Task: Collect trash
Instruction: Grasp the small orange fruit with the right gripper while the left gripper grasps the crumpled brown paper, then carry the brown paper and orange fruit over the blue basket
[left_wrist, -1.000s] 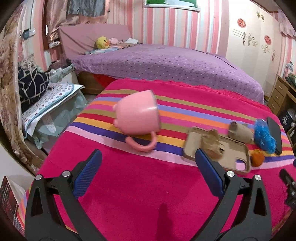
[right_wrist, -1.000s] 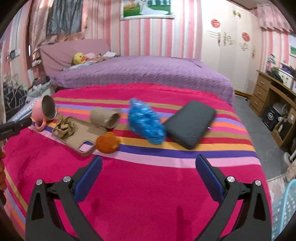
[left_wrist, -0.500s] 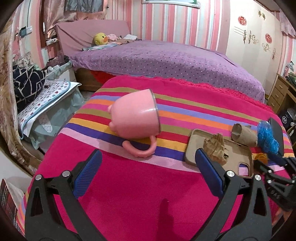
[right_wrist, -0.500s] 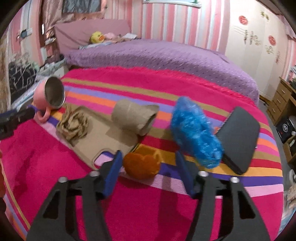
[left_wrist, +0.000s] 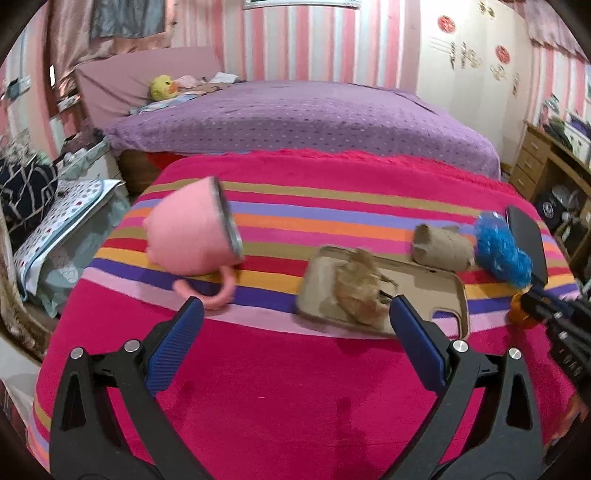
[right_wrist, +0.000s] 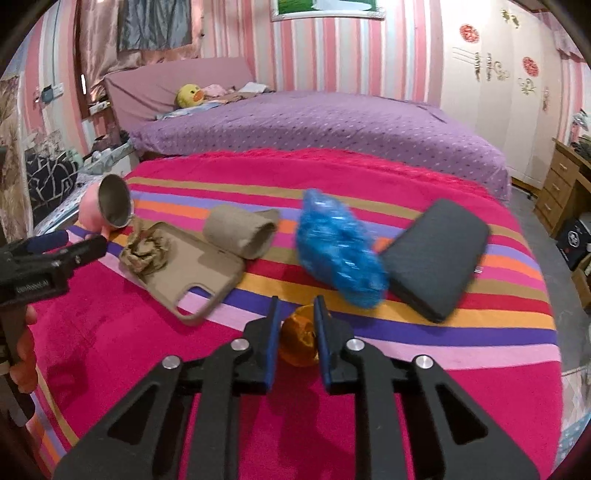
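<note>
An orange crumpled wad (right_wrist: 298, 338) lies on the striped pink blanket (right_wrist: 424, 369). My right gripper (right_wrist: 297, 306) is closing on it, and both blue pads touch its sides. Behind it lie a blue plastic wad (right_wrist: 340, 247), a cardboard roll (right_wrist: 236, 229) and a tan phone case (right_wrist: 207, 273) with crumpled brown paper (right_wrist: 146, 251) on it. My left gripper (left_wrist: 295, 308) hangs wide open and holds nothing, just in front of the phone case (left_wrist: 424, 291) and the brown paper (left_wrist: 360, 291). A pink mug (left_wrist: 192, 236) lies on its side to the left.
A dark grey flat case (right_wrist: 439, 254) rests right of the blue wad. A purple bed (right_wrist: 332, 125) stands behind the blanket. Wooden drawers (right_wrist: 561, 184) line the right wall. A person's hand (right_wrist: 22, 339) carries the left gripper at the left edge.
My right gripper came forward and down onto the orange wad, and its jaws went from wide apart to narrow around it. My left gripper shifted right, toward the phone case.
</note>
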